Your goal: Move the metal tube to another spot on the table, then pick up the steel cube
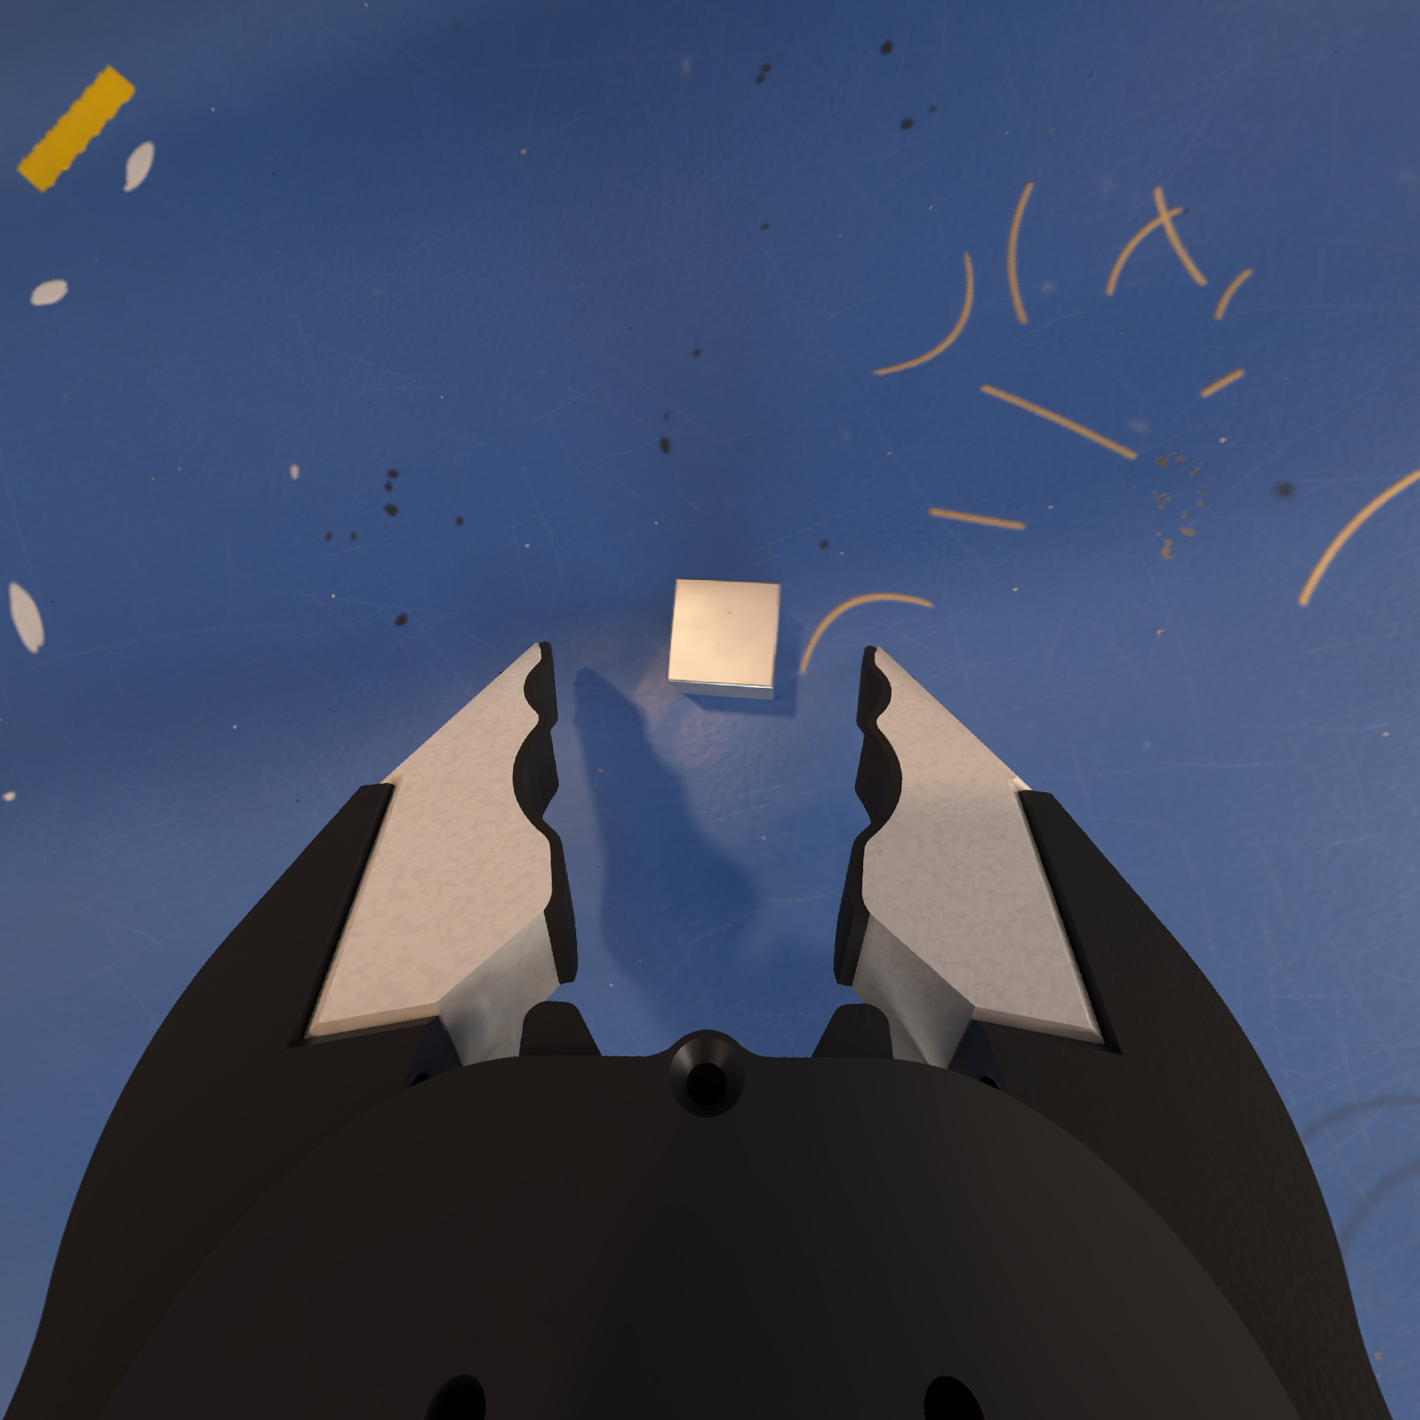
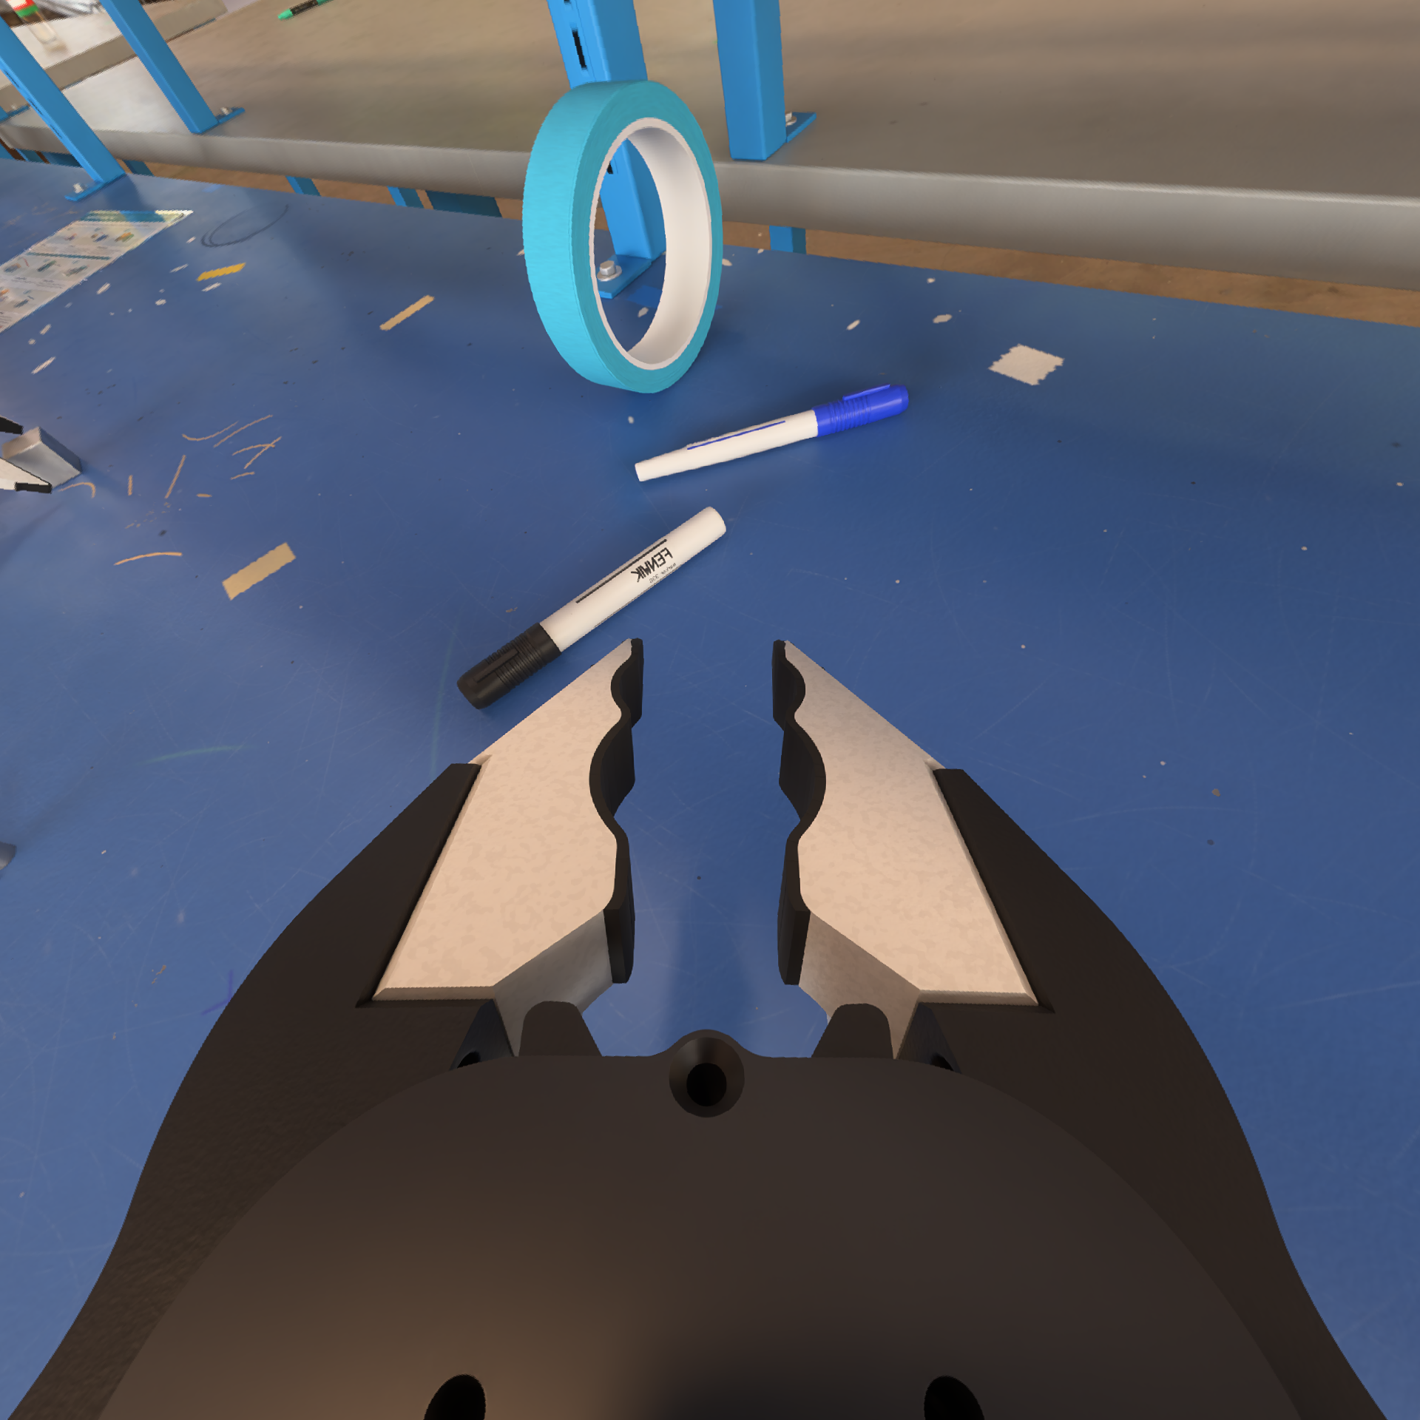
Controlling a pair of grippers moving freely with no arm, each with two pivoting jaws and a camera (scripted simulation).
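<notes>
From the left wrist view, the left tongs (image 1: 705,649) look almost straight down on the blue tabletop (image 1: 384,384), jaws spread wide with nothing between them. The steel cube (image 1: 723,638) sits flat just beyond the tips and a shade toward the right finger, not touching either one; its sides run roughly square to the jaws. I'd judge a short drop and a slight push forward would put it between the fingers. No metal tube shows here, only tan curved marks and a yellow strip (image 1: 75,128) off at the far left.

From the right wrist view, the right tongs (image 2: 707,645) hover apart and empty over bare tabletop (image 2: 1076,615), well away from the cube. A black-capped marker (image 2: 592,607) lies just past the left fingertip, a blue-capped marker (image 2: 772,432) beyond it, and a roll of blue tape (image 2: 622,234) stands on edge farther back. At the far left edge the other tongs' tips bracket a grey block (image 2: 46,453), which looks like the cube. The left tongs are plainly nearer.
</notes>
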